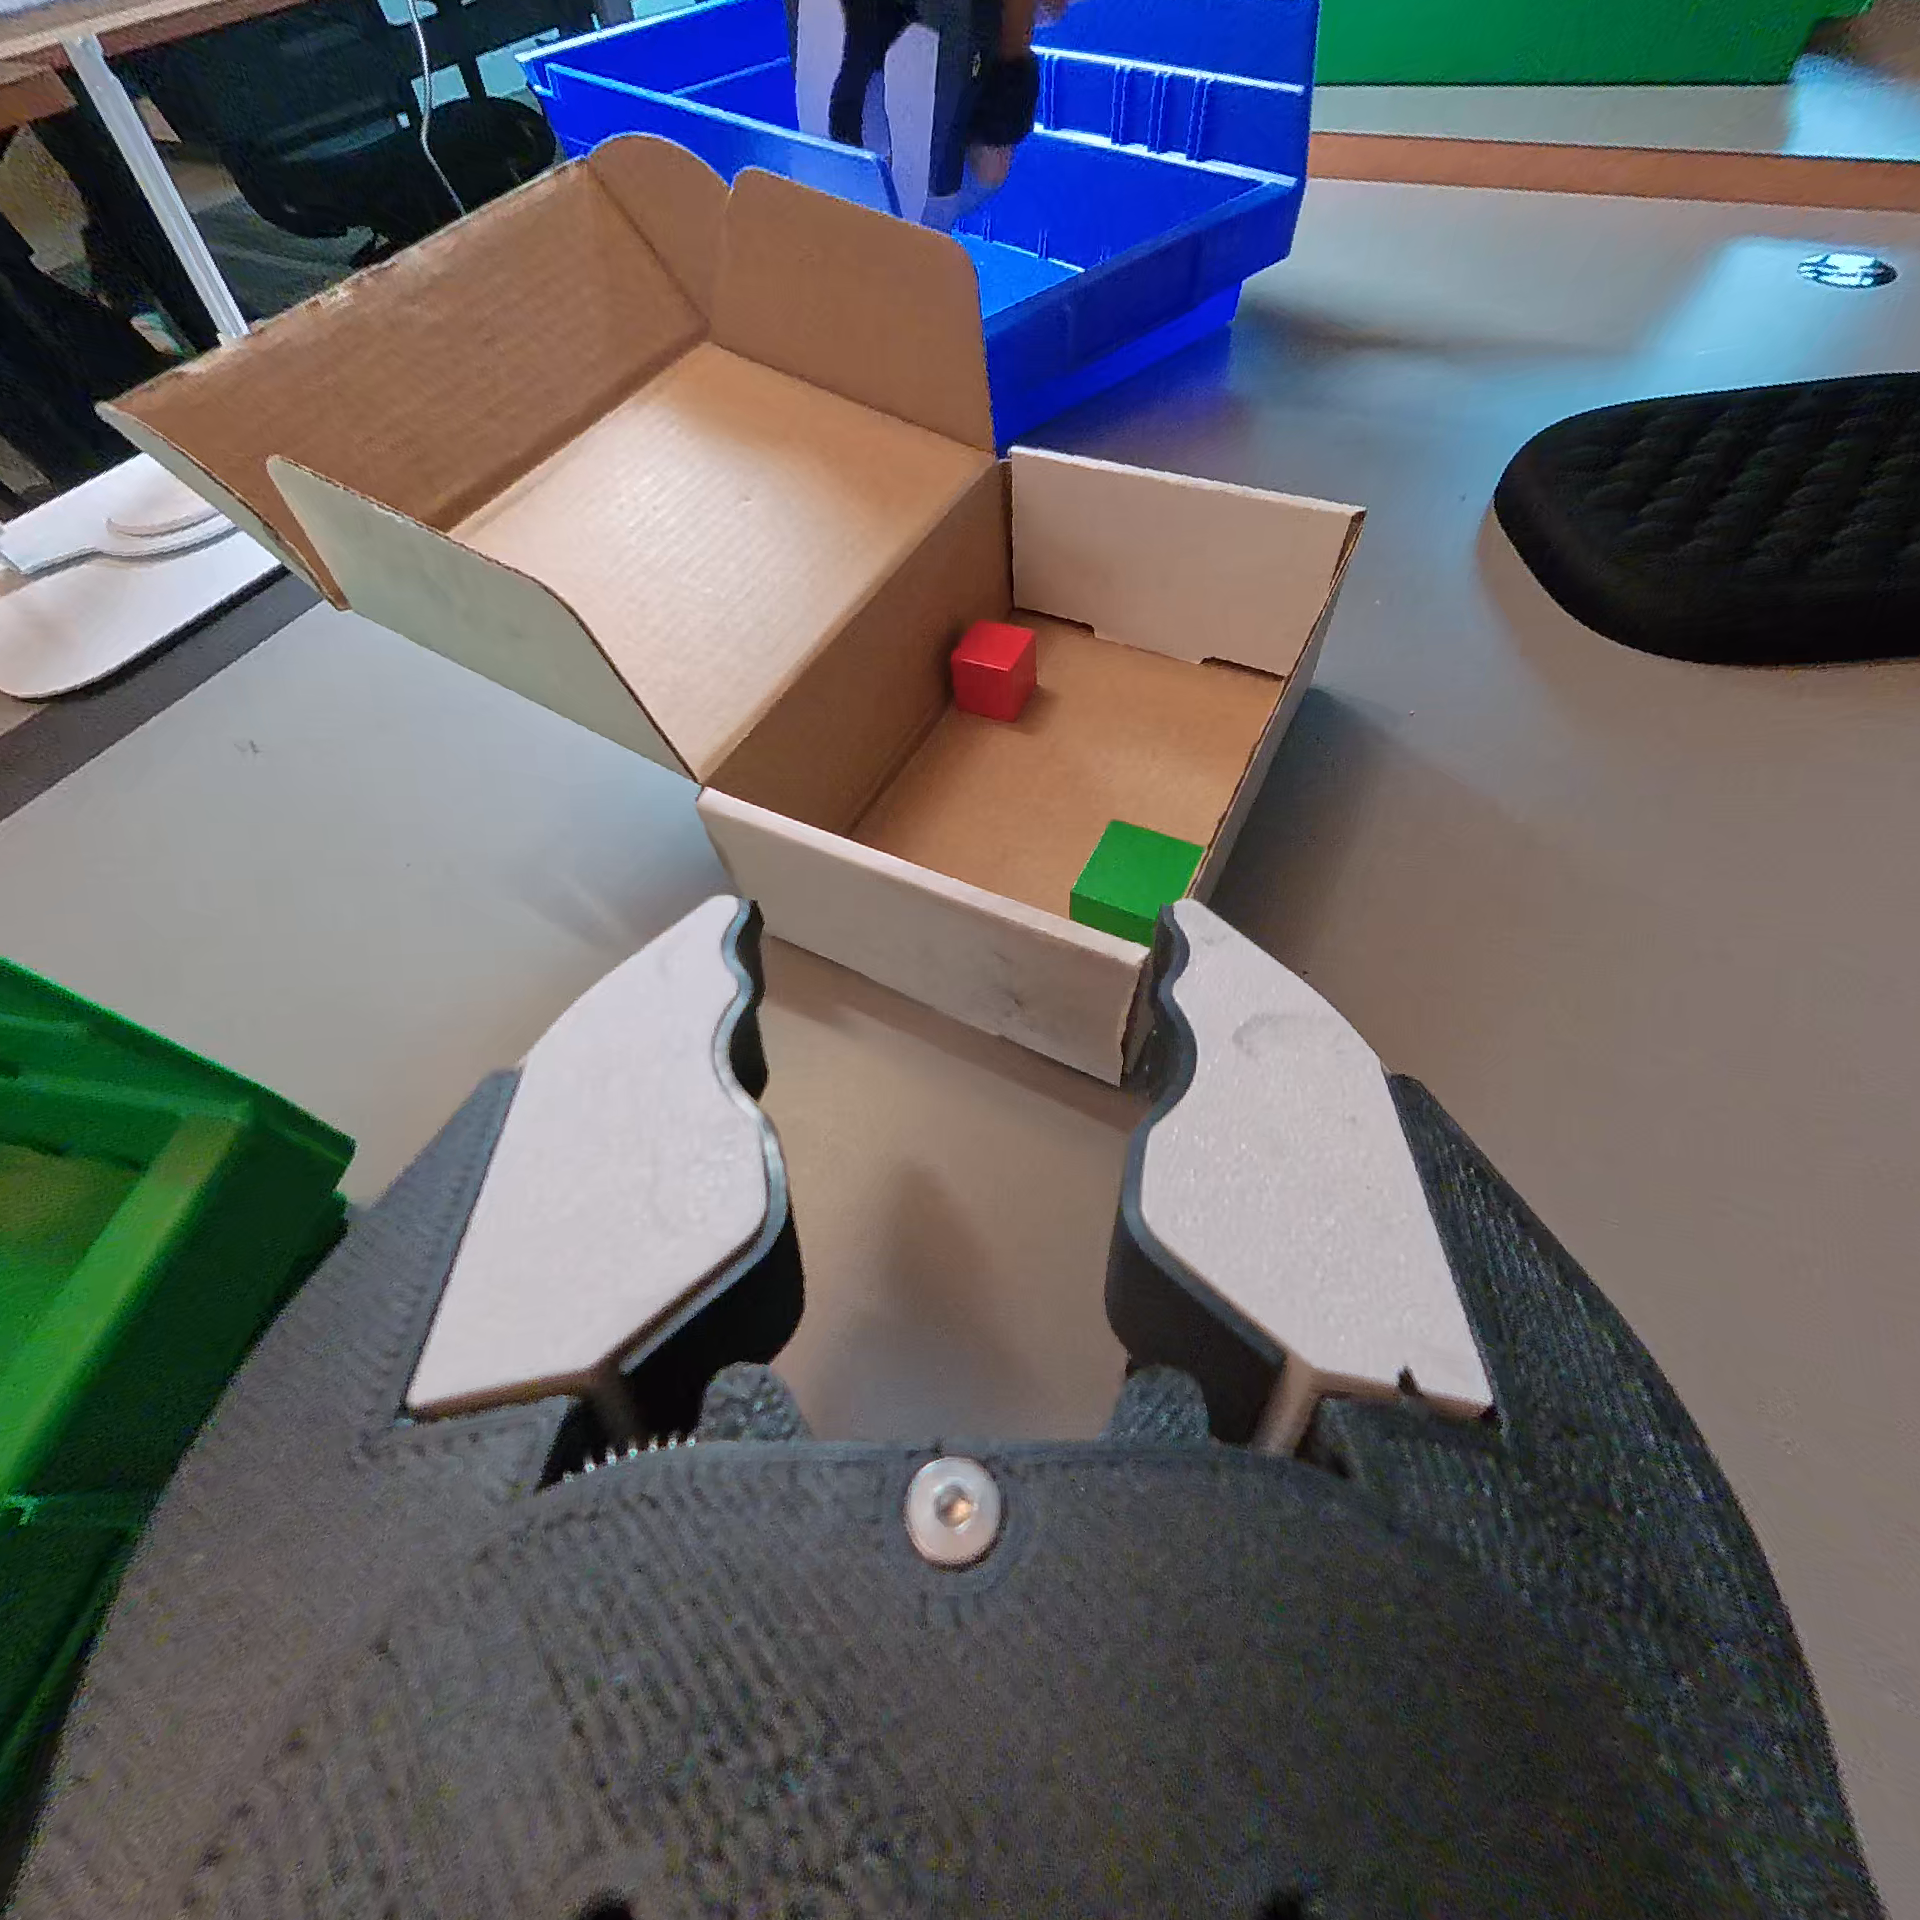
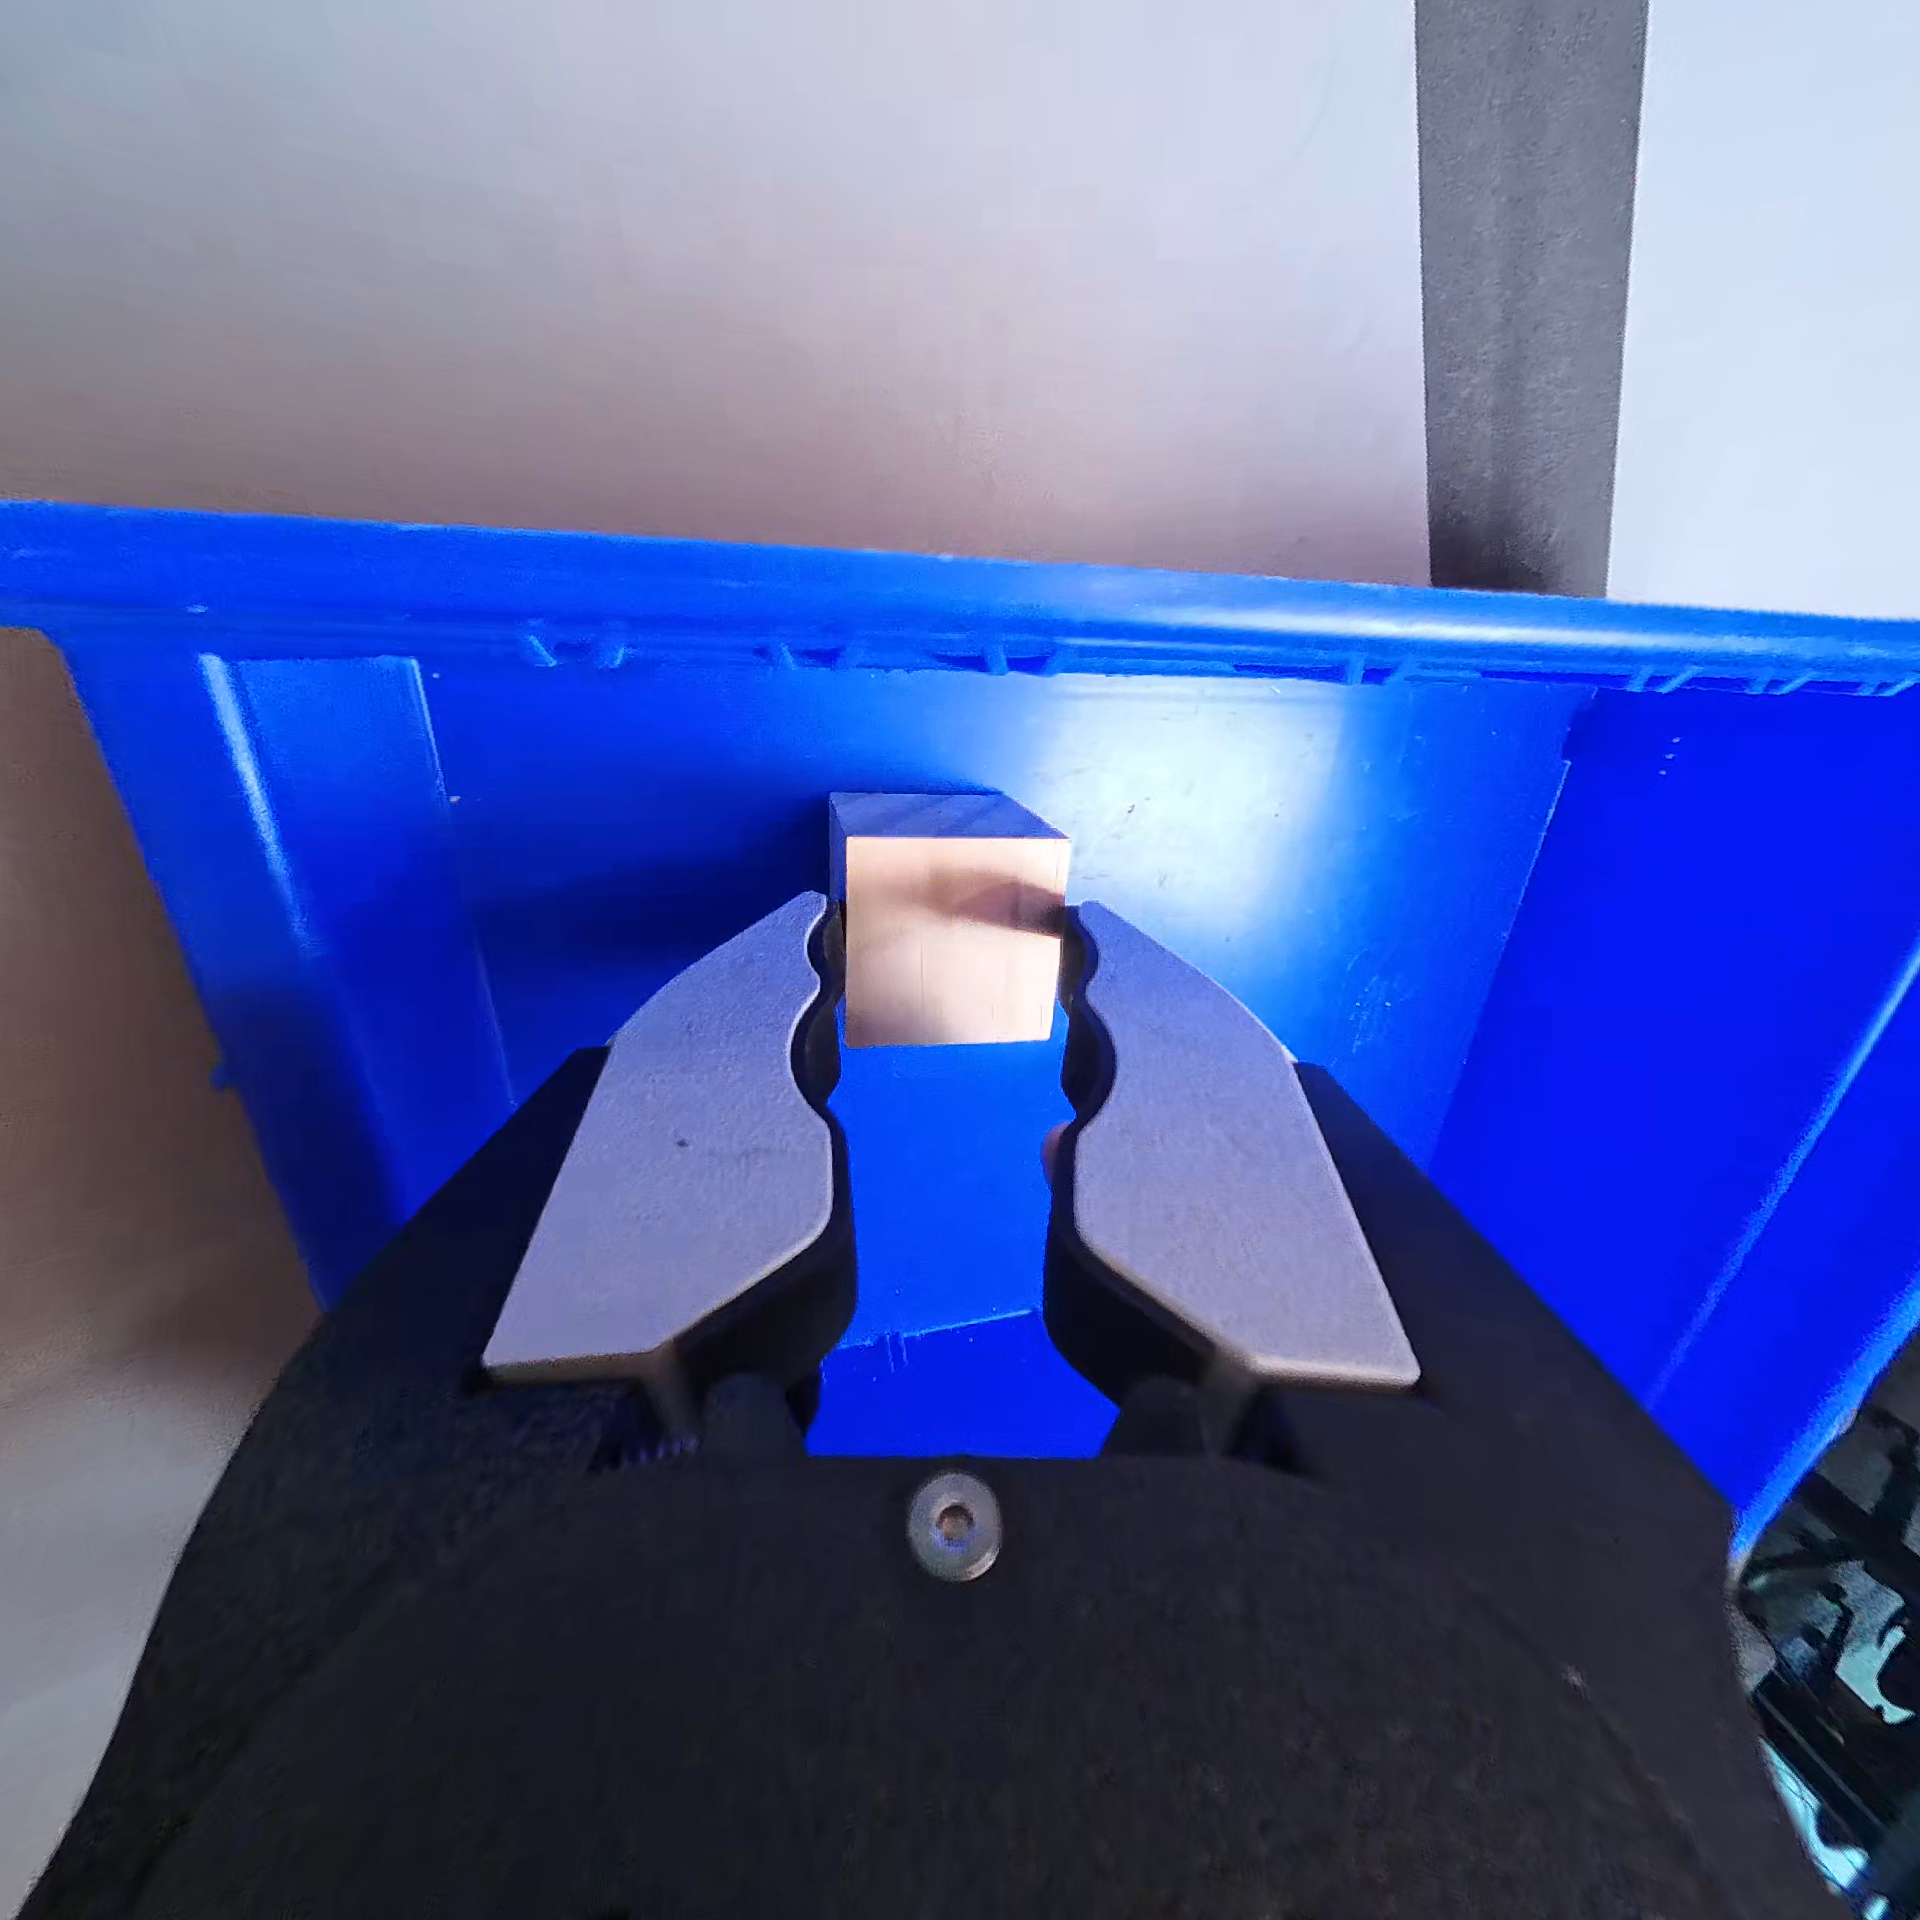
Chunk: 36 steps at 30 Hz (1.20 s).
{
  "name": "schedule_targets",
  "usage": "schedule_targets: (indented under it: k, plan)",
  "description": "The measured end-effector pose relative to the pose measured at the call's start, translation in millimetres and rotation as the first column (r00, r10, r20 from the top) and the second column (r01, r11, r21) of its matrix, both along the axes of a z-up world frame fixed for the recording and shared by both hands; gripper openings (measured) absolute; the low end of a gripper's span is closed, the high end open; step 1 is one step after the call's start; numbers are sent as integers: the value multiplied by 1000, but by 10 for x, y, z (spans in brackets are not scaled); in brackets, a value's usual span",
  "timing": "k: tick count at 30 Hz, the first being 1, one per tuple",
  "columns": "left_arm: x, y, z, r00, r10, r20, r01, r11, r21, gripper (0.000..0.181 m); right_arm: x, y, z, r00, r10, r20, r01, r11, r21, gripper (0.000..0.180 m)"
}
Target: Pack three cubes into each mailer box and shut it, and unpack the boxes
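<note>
An open white mailer box [image 1: 1174, 551] stands on the grey table, its lid [image 1: 665, 520] folded back to the left. Inside lie a red cube [image 1: 992, 670] at the back left and a green cube [image 1: 1132, 878] in the front right corner. My left gripper [image 1: 956, 925] is open and empty, just in front of the box's near wall. My right gripper [image 2: 948, 920] is inside the blue bin [image 2: 1299, 810], its fingertips pressed on both sides of a pale wooden cube [image 2: 951, 935]. The right gripper also shows far off over the blue bin [image 1: 1143, 260] in the left wrist view [image 1: 966, 156].
A green bin [image 1: 125, 1247] sits close at the left of my left gripper. A black padded mat [image 1: 1714, 520] lies at the right. Flat white cardboard [image 1: 104, 582] lies at the far left. Another green bin [image 1: 1558, 42] stands at the back right. About 35 cm separates my left fingertips from my right.
</note>
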<state>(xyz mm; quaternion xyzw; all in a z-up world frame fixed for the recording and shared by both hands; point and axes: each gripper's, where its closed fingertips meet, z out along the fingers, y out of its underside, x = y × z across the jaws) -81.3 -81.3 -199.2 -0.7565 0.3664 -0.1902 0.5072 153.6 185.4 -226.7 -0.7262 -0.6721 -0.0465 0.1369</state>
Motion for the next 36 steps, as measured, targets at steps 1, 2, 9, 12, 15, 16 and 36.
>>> schedule_targets:
  k: [1,2,9,12,15,16,36]
  plan:
    - [0,3,-9,1000,0,-1,0,1000,-3,71,-8,11,-7,1000,0,0,0,1000,2,40]
    - [-1,4,-18,1000,-1,-3,1,1000,-6,71,-20,19,-6,1000,-2,-8,2,1000,1,40]
    - [-14,5,3,1000,4,4,-4,1000,-2,71,-60,32,234,998,-25,-58,29,997,69,52]
    - [-13,4,15,1000,3,5,-3,1000,1,71,-230,-92,654,986,20,-164,1,991,131,49]
    - [-2,-4,21,1000,-1,-1,1,1000,8,71,-547,-434,1122,953,124,-278,-76,981,177,45]
    - [3,-8,25,1000,-3,-2,3,1000,10,71,-671,-598,1232,939,168,-299,-116,976,184,44]
    - [-81,-26,95,1000,16,-9,-15,999,45,71,-1927,-2625,-40,863,450,-228,-498,833,-241,41]
